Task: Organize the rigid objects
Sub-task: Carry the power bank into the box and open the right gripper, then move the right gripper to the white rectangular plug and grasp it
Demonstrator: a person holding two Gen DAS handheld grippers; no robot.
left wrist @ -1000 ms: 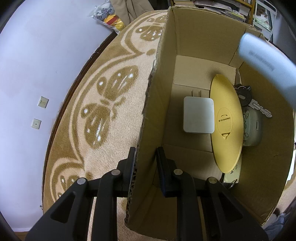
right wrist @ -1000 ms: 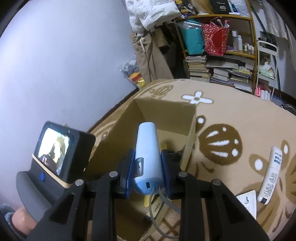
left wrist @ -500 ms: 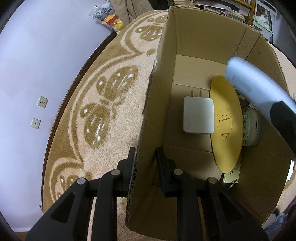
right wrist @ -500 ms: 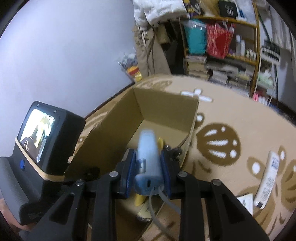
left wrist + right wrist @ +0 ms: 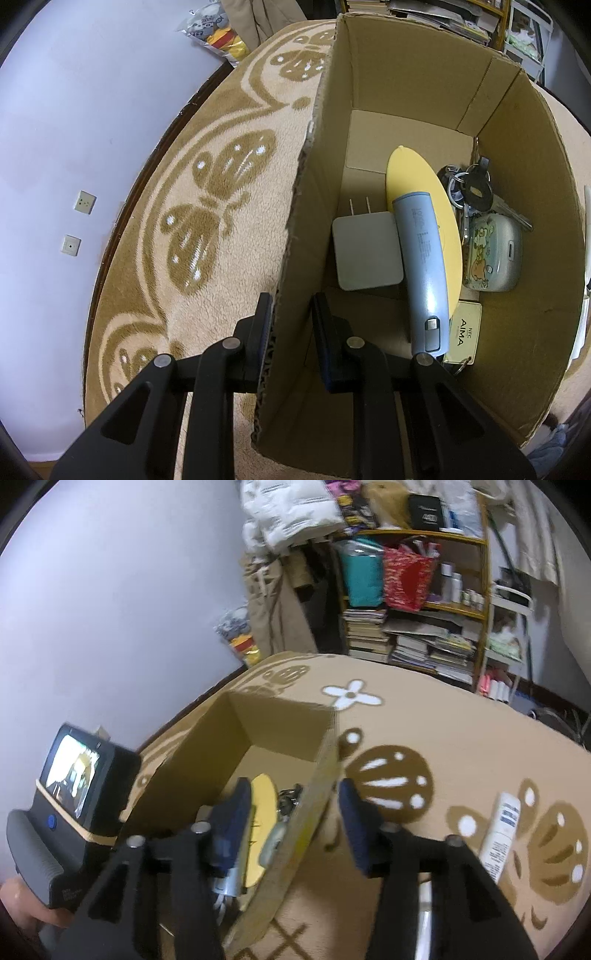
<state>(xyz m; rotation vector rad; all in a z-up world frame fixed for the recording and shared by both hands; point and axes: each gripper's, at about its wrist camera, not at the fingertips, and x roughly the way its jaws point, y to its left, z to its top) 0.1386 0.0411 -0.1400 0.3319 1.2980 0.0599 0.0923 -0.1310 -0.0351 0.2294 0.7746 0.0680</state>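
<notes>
Cardboard box wall (image 5: 295, 236) is being clamped by the left claw (image 5: 290, 325); the blue power bank (image 5: 421, 266) is lying inside atop the yellow disc (image 5: 448, 229), possibly sliding. Right claw (image 5: 291, 819), jaws just opening and empty, is straddling the box's other wall (image 5: 306, 827), risking a snag.

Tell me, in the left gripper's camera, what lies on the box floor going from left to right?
White charger → blue cylinder-shaped gadget, lying partly across the yellow oval piece → silver case with cartoon stickers. The bunch of keys sits farther back, above that case.
</notes>
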